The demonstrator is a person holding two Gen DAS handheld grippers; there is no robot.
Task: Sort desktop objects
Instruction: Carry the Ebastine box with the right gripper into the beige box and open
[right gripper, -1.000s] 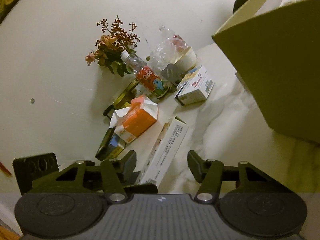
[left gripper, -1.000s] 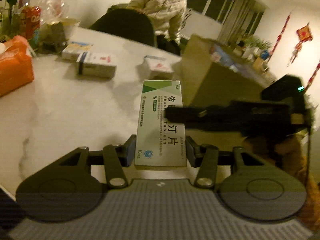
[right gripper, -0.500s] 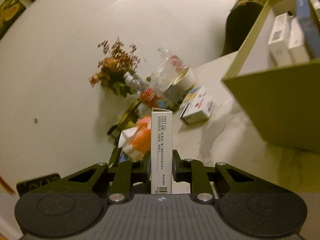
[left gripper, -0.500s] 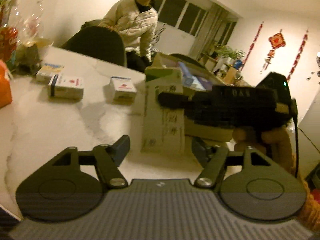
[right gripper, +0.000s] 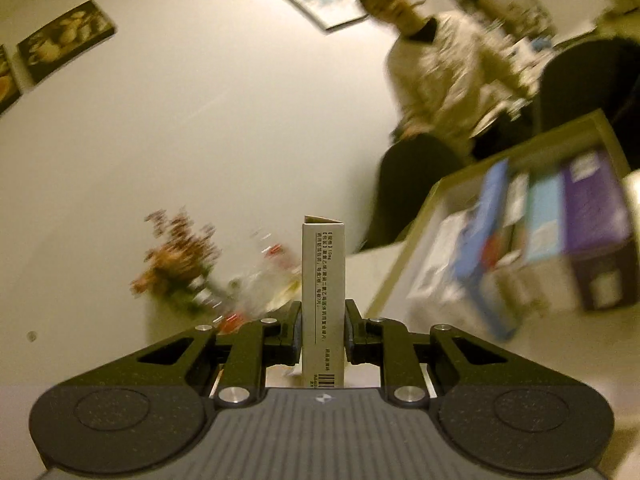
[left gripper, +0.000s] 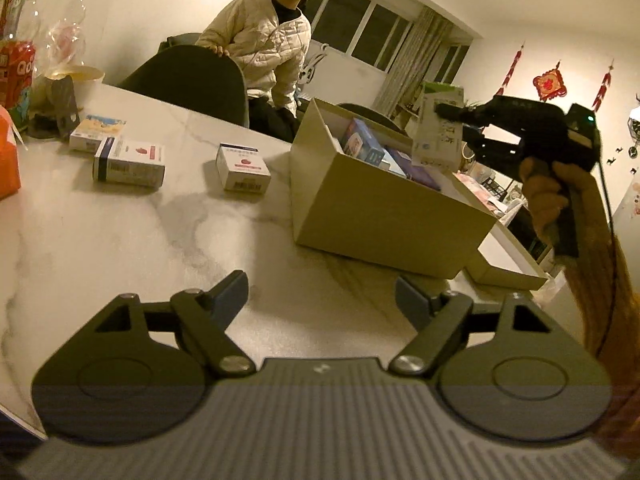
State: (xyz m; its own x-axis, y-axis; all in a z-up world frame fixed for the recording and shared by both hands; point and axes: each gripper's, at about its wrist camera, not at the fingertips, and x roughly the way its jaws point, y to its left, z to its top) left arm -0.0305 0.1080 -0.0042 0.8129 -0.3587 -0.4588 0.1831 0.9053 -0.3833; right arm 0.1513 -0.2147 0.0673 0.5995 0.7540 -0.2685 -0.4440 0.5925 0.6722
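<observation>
Carrying step: right claw (right gripper: 323,330) clamped on tablet box (right gripper: 323,300) above cardboard box (left gripper: 384,216); left claw (left gripper: 320,294) just opened, empty; next, lower and release.

Warm, dim indoor light tints both fisheye views yellow, edges bowing outward, soft shadows lying on the pale bench (left gripper: 120,232), the left view fairly sharp while the right view smears the cardboard box (right gripper: 500,240) and flowers (right gripper: 176,264) with motion blur.
</observation>
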